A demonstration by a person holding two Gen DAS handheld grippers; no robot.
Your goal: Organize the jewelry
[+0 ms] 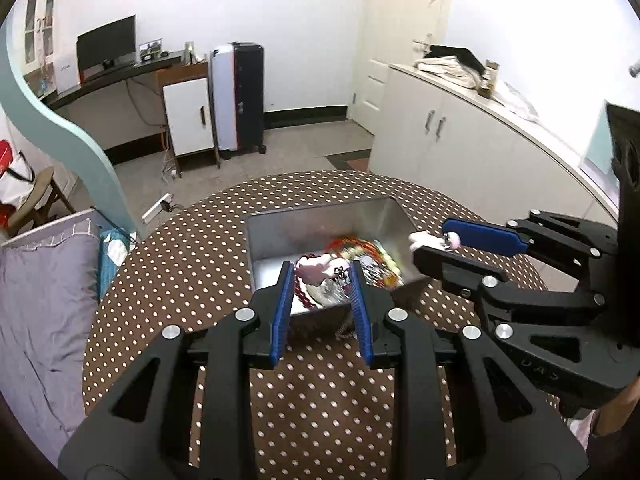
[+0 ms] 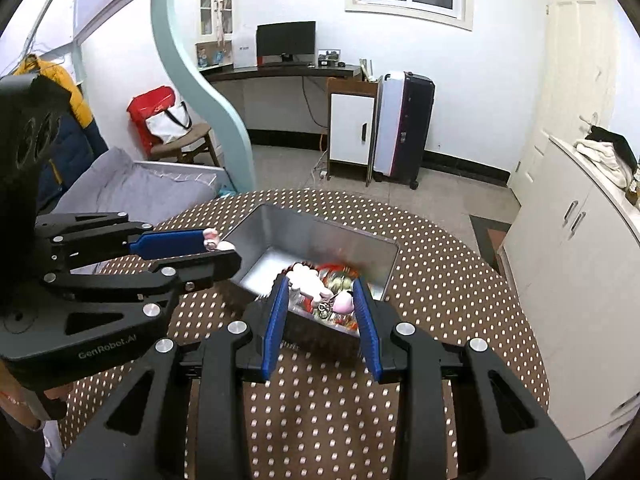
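Left gripper (image 1: 320, 268): jaws half-closed around a soft pink-and-white charm (image 1: 314, 274) with a small metal clasp hanging off it. In the right wrist view the same claw showed side-on, the charm pinched at its very tips. It looked like a firm hold, though the contact itself was partly hidden.

Right gripper (image 2: 320, 282): much the same, jaws drawn in to a middling gap on a second charm (image 2: 308, 282), white at one end and pink at the other, with a clasp between. Seen from the left camera, it poked out past the fingertips.

Both claws were above the near edge of the metal tin (image 1: 320, 210), the left one at its left corner and the right one at its right side. Neither charm was touching the tin floor, as far as could be told.

In the tin was a jewelry heap (image 1: 372, 256) of red, gold and beaded pieces, tangled and blurred; individual items could not be separated. A dark red beaded strand lay at the near-left corner. The tin sat on the polka-dot table (image 1: 200, 260). No sorted groups showed anywhere on the cloth.

Judgement: early stage. Two pieces had been lifted out and the bulk was unsorted in the tin. No destination for the charms was visible. Left to do: set these two down apart, then work through the heap, where tangling was the likely snag.

Beyond were a suitcase (image 1: 240, 96), a desk and white cabinets.
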